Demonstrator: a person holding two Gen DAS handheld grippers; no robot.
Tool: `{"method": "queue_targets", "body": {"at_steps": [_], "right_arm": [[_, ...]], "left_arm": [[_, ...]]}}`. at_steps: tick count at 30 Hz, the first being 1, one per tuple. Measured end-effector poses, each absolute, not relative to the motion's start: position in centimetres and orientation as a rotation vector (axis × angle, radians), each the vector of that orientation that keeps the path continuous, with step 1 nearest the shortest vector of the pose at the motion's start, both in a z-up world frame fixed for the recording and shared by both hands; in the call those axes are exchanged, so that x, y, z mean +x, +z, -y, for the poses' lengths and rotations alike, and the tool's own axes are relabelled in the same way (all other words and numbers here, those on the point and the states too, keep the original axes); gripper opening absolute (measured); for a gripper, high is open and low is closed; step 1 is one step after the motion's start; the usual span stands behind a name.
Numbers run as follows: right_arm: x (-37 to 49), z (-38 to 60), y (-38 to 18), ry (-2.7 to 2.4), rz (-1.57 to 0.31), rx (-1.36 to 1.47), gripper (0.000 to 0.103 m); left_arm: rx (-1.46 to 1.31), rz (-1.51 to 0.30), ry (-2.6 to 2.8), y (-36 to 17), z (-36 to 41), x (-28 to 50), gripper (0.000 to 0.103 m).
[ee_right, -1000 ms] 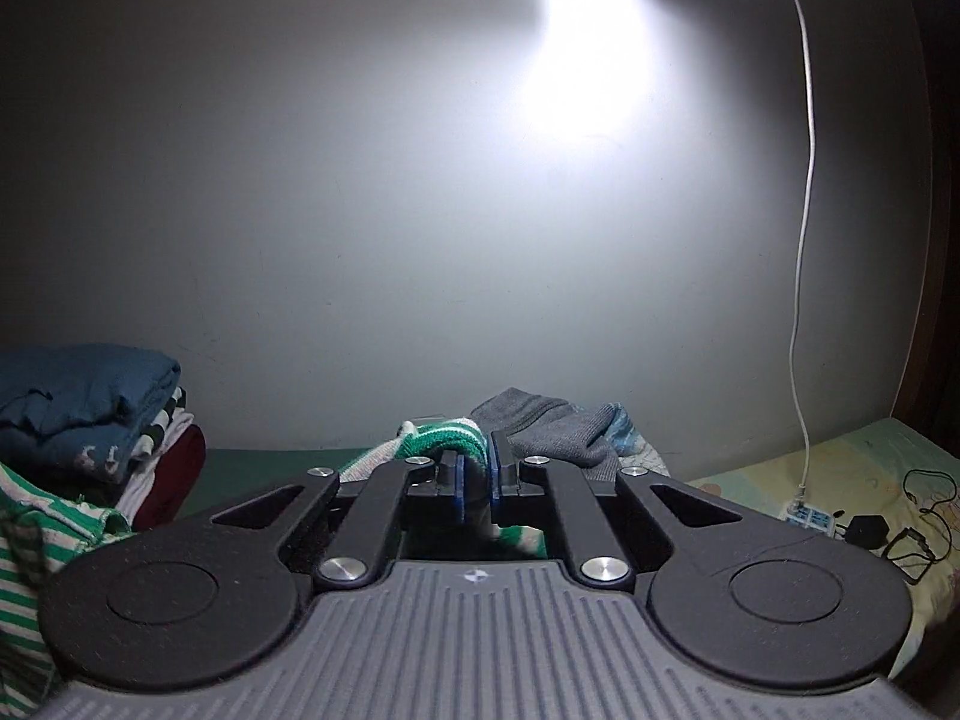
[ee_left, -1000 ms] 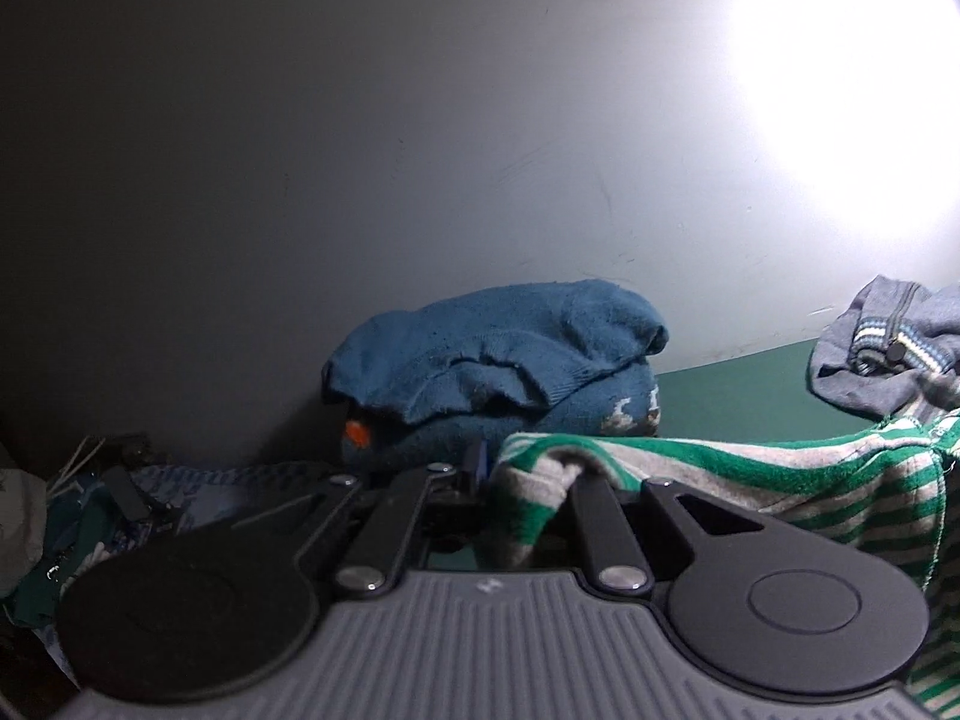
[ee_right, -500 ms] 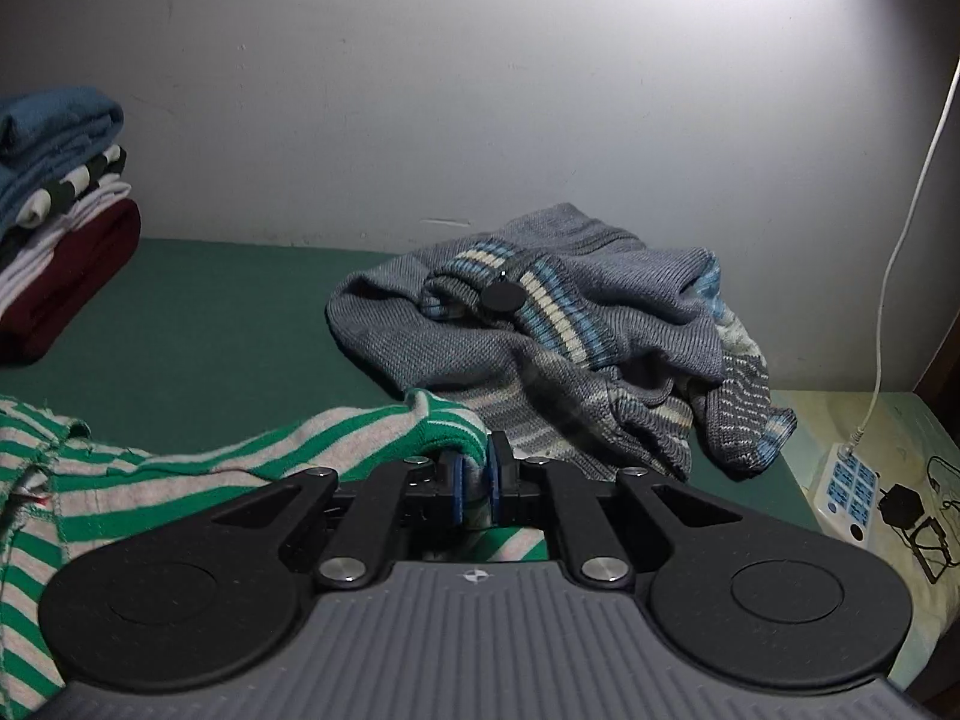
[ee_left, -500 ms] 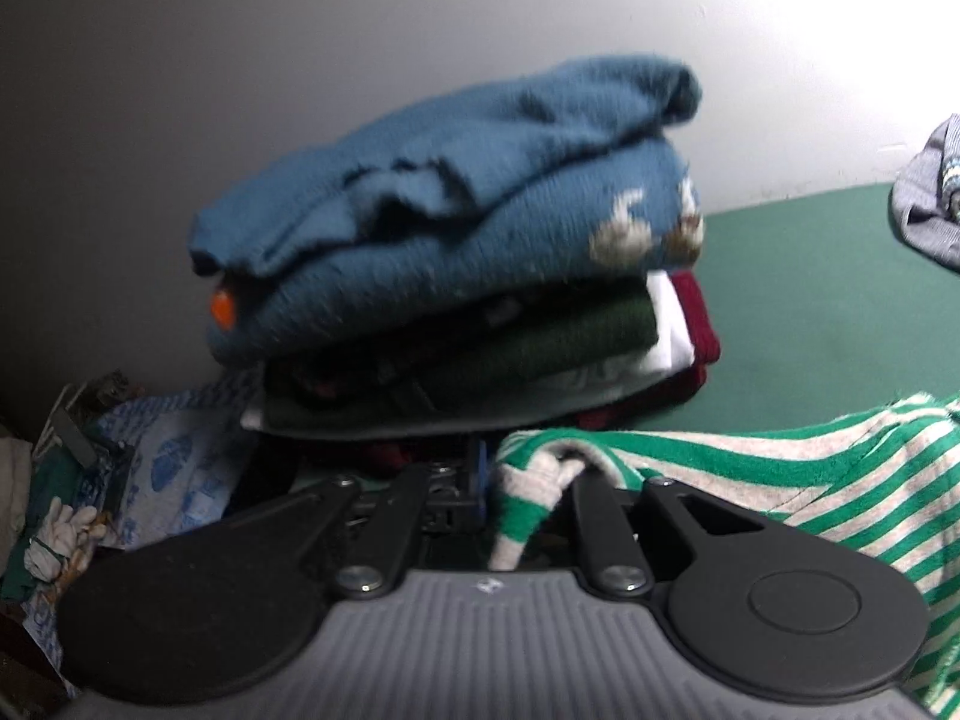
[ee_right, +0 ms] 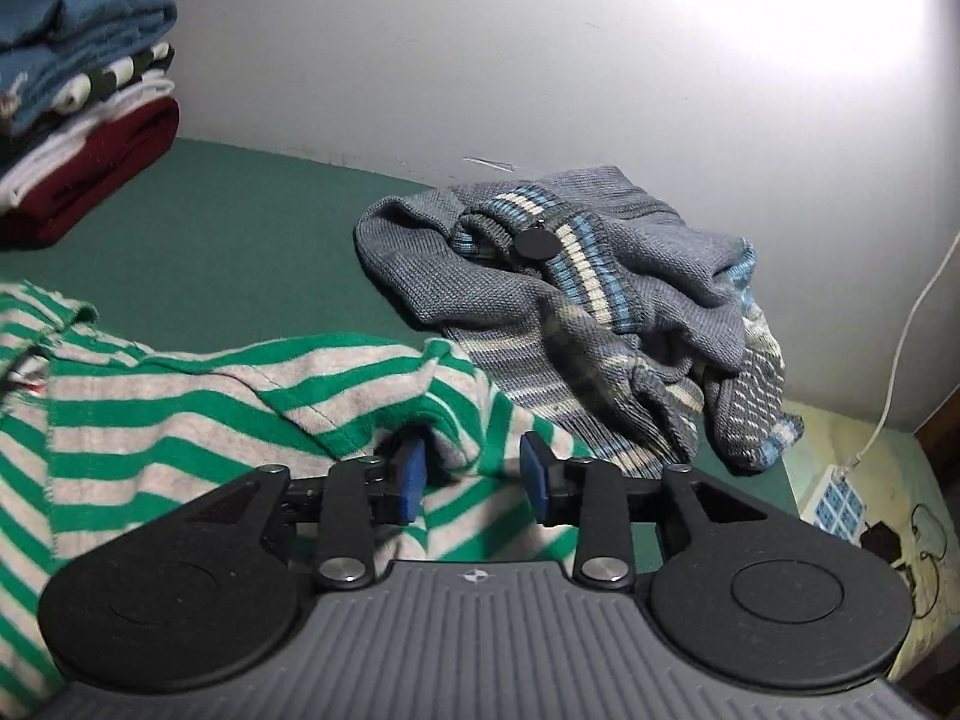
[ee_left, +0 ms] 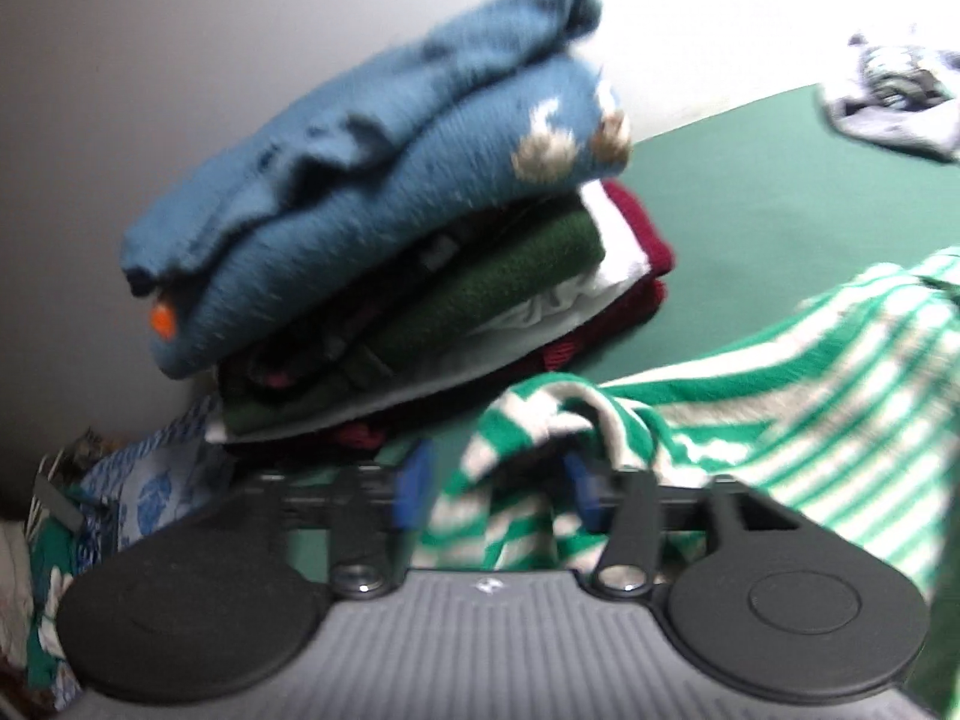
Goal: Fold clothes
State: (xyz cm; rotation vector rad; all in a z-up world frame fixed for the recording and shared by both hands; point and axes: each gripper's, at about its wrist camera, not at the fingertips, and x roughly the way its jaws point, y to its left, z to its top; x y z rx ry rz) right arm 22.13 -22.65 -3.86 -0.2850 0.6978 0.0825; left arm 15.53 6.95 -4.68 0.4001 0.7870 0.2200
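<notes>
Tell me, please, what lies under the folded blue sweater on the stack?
Under the blue sweater lie a dark green garment, something white and a maroon knit. The layers' inner parts are covered, so their count is uncertain.

Left gripper (ee_left: 495, 483) points fwd and down, jaws opening, blue pads (ee_left: 414, 480) well apart; striped shirt (ee_left: 750, 396) cloth lies loose betw. them, draped over the right-hand pad, not pinched. Right gripper (ee_right: 474, 471) same tilt, jaws opening w/ a narrower gap; shirt fold sits betw. its pads (ee_right: 411, 471), no longer clamped.

No legible text anywhere.
</notes>
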Motion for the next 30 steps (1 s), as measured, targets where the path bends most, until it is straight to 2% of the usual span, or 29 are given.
{"method": "queue_targets", "body": {"at_steps": [2,3,4,9,11,14,17,30], "right_arm": [[20.3,24.5,-1.6,0.108,-0.693,-0.208,0.055],[19.0,25.5,-0.5,0.122,-0.686,-0.162,0.057],[17.6,26.5,0.5,0.134,-0.682,-0.121,0.057],[9.6,29.5,3.0,0.158,-0.680,-0.036,0.061],[6.3,29.6,2.5,0.169,-0.703,-0.049,0.061],[1.8,29.2,1.3,0.163,-0.711,-0.054,0.057],[-2.1,28.5,-0.1,0.126,-0.684,-0.048,0.055],[-8.3,26.9,-2.9,0.024,-0.782,-0.031,0.059]], "left_arm": [[0.403,-0.761,0.190,-3.1,-7.1,13.0,0.080],[0.400,-0.749,0.186,-2.5,-7.2,11.6,0.087],[0.388,-0.739,0.198,-1.9,-7.4,10.0,0.088],[0.291,-0.746,0.212,-0.3,-7.9,1.7,0.087],[0.254,-0.773,0.199,-0.2,-7.7,-1.6,0.087],[0.231,-0.809,0.161,-1.1,-5.6,-6.6,0.094],[0.234,-0.838,0.119,-2.1,-3.6,-10.3,0.094],[-0.008,-0.972,-0.006,-4.9,-1.9,-17.2,0.094]]}}
